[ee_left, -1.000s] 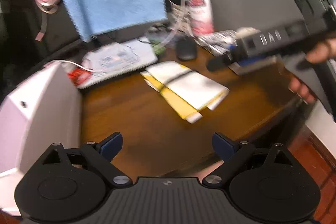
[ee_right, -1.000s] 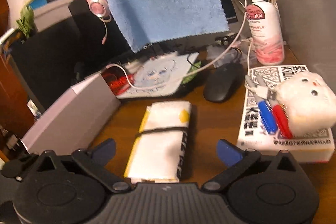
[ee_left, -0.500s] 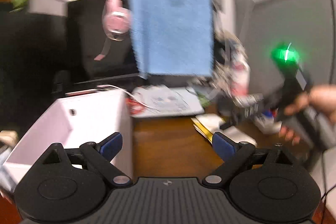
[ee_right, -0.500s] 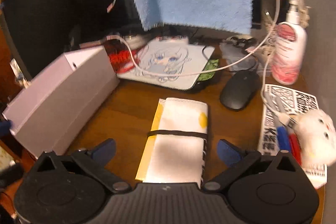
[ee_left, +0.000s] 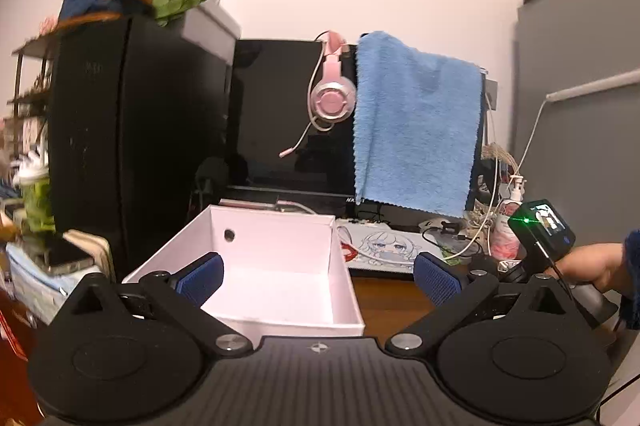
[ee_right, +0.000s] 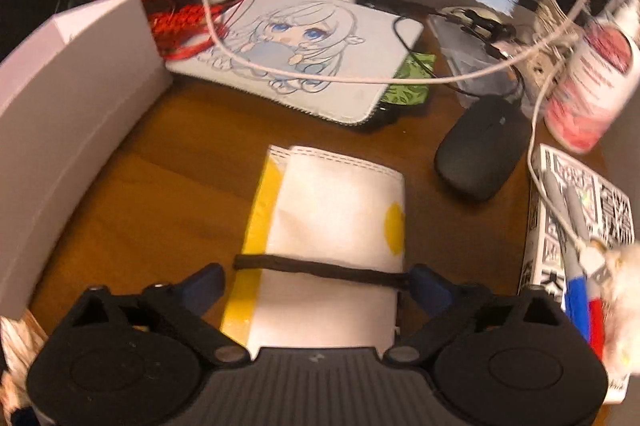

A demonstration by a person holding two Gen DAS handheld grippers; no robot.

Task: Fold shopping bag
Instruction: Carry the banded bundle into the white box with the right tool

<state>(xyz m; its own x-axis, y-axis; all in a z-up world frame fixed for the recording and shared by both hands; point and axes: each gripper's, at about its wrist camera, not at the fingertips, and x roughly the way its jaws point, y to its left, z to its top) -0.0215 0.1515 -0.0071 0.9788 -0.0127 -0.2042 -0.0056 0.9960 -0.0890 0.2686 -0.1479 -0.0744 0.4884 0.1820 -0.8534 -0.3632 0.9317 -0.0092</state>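
In my left wrist view, my left gripper [ee_left: 316, 276] is spread wide and holds nothing. It hangs over a white box [ee_left: 276, 266]. I cannot see the shopping bag here. I do see a hand [ee_left: 592, 266] holding my other tool.

In my right wrist view, my right gripper [ee_right: 316, 284] is wide apart too, with nothing in it. The shopping bag [ee_right: 332, 226] lies on the desk [ee_right: 160, 194], folded small, with a black band [ee_right: 320, 269] around it. It looks folded already, I think, or tied up ready to open.
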